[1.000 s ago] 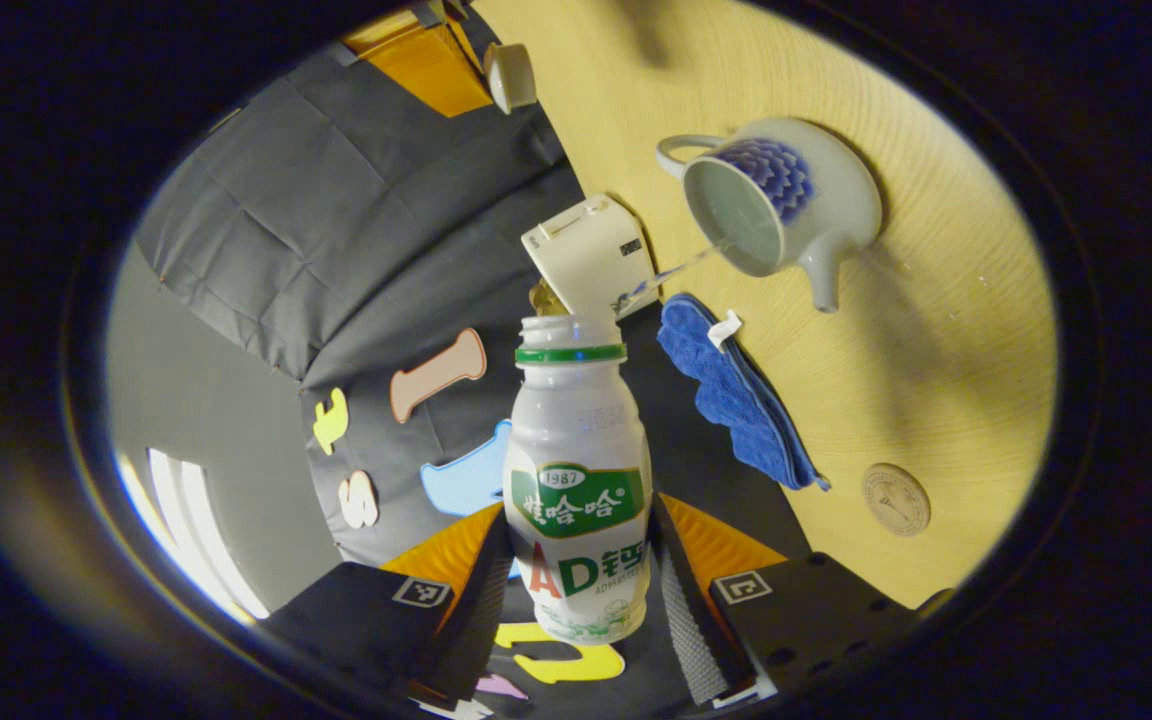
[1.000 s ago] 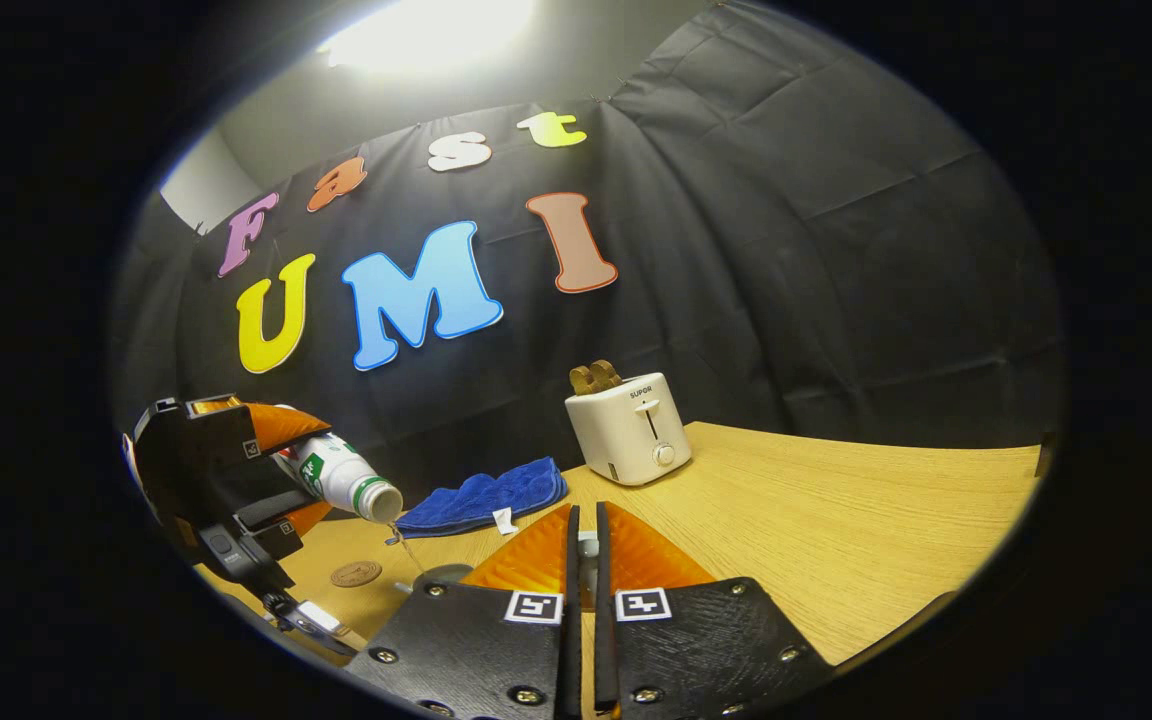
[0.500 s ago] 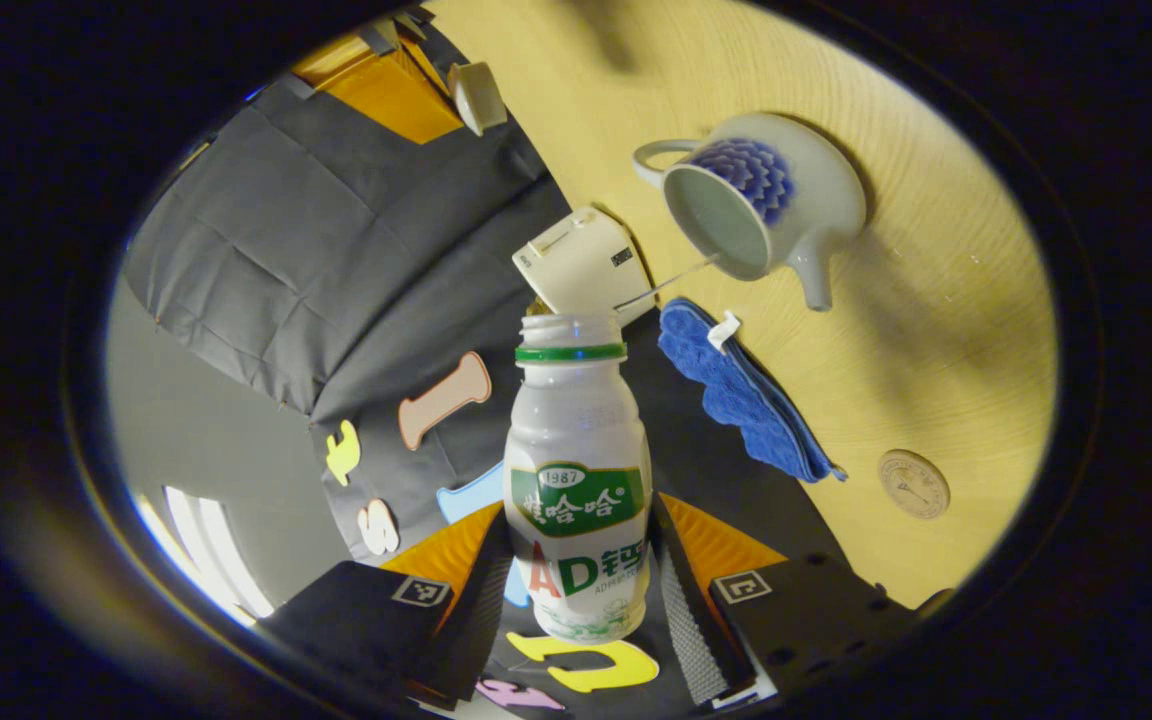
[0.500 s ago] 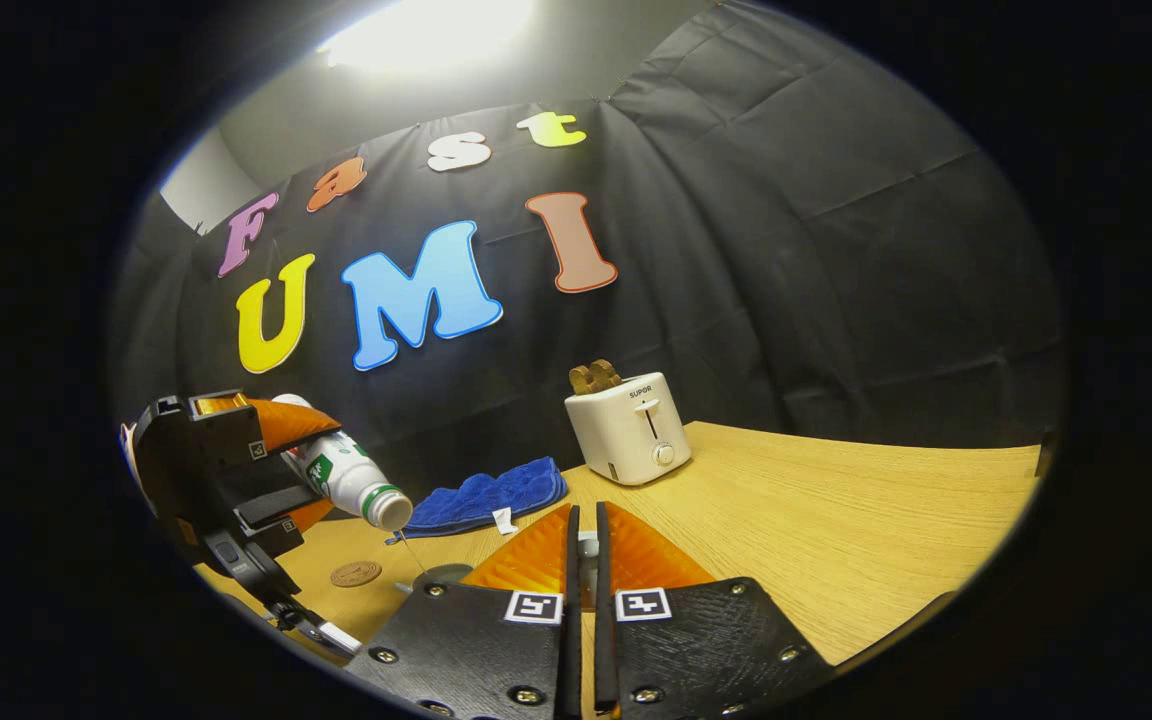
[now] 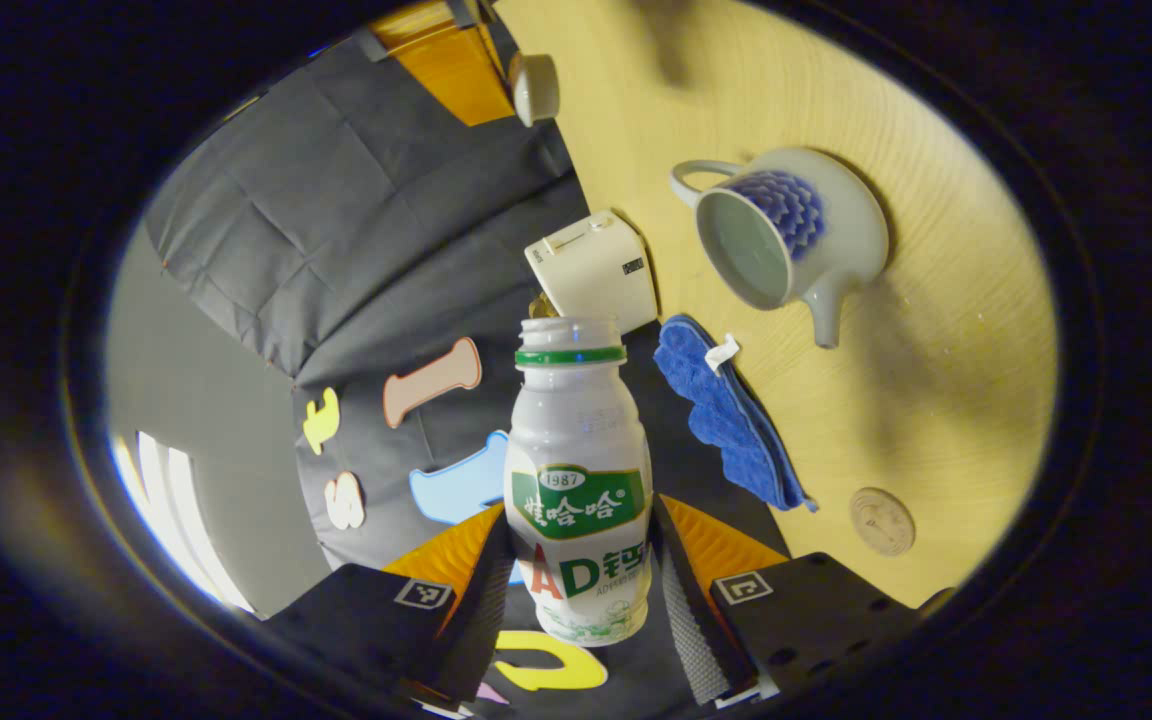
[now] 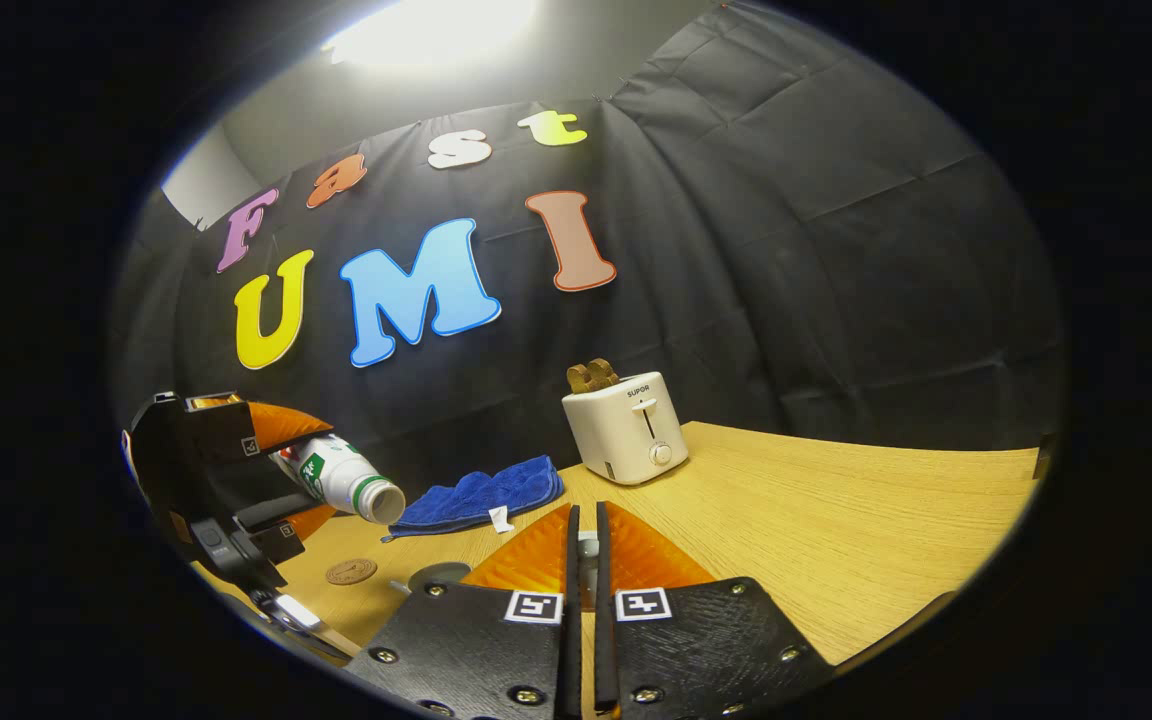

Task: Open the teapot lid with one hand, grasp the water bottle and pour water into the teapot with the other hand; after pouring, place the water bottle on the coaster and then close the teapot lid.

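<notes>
My left gripper (image 5: pixel 578 512) is shut on the white water bottle (image 5: pixel 576 470), which has a green label and no cap and is tilted nearly level. No water runs from its mouth. The white teapot (image 5: pixel 816 230) with a blue flower stands open on the wooden table, beyond and below the bottle's mouth. My right gripper (image 6: pixel 586 512) is shut on the knob of the teapot lid (image 6: pixel 587 545), held above the table. The lid (image 5: pixel 534 88) also shows far off, with that gripper beside it. In the right gripper view the left gripper (image 6: pixel 321 470) holds the bottle (image 6: pixel 341 478) above the teapot's rim (image 6: pixel 436 575).
A round wooden coaster (image 5: pixel 881 520) lies on the table (image 5: pixel 936 380) near the teapot; the coaster (image 6: pixel 351 571) sits under the bottle side. A blue cloth (image 5: pixel 726 410) and a white toaster (image 5: pixel 591 270) holding toast stand at the back by the wall.
A thin stream ran from the bottle into the teapot in the earlier frames; it has stopped. The bottle's mouth has tipped up a little. The right gripper with the lid has stayed put.
</notes>
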Demonstrator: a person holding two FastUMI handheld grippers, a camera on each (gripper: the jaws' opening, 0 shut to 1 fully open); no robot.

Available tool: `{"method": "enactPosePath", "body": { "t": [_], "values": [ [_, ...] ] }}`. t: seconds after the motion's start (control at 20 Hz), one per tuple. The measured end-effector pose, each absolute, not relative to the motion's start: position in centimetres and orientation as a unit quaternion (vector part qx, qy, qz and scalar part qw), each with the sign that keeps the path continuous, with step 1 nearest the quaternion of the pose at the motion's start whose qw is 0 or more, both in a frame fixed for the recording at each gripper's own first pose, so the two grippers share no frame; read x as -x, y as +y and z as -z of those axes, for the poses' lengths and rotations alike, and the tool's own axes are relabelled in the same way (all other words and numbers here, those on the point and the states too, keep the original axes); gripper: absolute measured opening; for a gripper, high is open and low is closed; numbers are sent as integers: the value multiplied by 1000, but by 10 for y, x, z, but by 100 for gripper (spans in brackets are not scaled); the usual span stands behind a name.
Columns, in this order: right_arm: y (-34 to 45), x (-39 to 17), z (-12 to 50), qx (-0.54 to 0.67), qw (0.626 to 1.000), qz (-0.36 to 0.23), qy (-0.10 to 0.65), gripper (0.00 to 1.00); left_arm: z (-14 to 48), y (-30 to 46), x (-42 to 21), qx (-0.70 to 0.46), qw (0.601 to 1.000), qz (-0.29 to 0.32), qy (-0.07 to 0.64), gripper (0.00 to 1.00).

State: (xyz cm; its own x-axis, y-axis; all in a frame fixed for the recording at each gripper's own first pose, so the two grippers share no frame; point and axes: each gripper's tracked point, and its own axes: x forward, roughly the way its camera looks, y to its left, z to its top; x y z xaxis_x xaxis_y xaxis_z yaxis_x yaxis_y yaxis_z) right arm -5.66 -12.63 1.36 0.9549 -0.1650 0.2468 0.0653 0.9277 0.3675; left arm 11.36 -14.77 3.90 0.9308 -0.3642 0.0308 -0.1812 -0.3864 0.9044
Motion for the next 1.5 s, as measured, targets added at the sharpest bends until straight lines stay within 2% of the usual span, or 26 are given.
{"method": "enactPosePath", "body": {
  "t": [0.05, 0.1, 0.15, 0.2, 0.35, 0.4, 0.6, 0.7, 1.0, 1.2, 1.25, 1.45, 1.5],
  "values": [
    [-127, 57, -13, -182, 972, 60, -138, 5, -34, -143, -114, -811, 557, 95, -151, 75],
    [-127, 56, -13, -182, 972, 60, -137, 5, -29, -137, -114, -794, 583, 102, -141, 85],
    [-126, 55, -12, -182, 972, 60, -136, 5, -24, -132, -113, -776, 608, 108, -128, 75],
    [-125, 54, -11, -180, 973, 58, -134, 5, -19, -125, -114, -757, 633, 113, -115, 85],
    [-119, 53, -11, -171, 975, 50, -131, 5, -15, -114, -112, -690, 707, 122, -92, 85],
    [-115, 52, -12, -168, 976, 45, -130, 5, -14, -110, -112, -665, 732, 123, -86, 80],
    [-95, 44, -15, -146, 981, 17, -124, 5, -17, -80, -109, -551, 825, 116, -53, 85],
    [-83, 40, -18, -137, 984, 5, -116, 5, -18, -61, -111, -493, 863, 107, -41, 85],
    [-36, 17, -33, -103, 989, -42, -99, 5, -8, -11, -118, -343, 936, 84, -3, 85],
    [-9, 0, -28, -85, 991, -69, -77, 5, -13, 3, -122, -259, 962, 86, 2, 85],
    [-6, -3, -26, -80, 992, -71, -73, 5, -16, 6, -122, -237, 967, 88, 2, 80],
    [0, -11, -20, -68, 993, -72, -62, 5, -22, 17, -130, -145, 985, 98, 8, 83],
    [2, -13, -18, -67, 993, -73, -58, 5, -24, 19, -133, -127, 987, 100, 9, 80]
  ]
}}
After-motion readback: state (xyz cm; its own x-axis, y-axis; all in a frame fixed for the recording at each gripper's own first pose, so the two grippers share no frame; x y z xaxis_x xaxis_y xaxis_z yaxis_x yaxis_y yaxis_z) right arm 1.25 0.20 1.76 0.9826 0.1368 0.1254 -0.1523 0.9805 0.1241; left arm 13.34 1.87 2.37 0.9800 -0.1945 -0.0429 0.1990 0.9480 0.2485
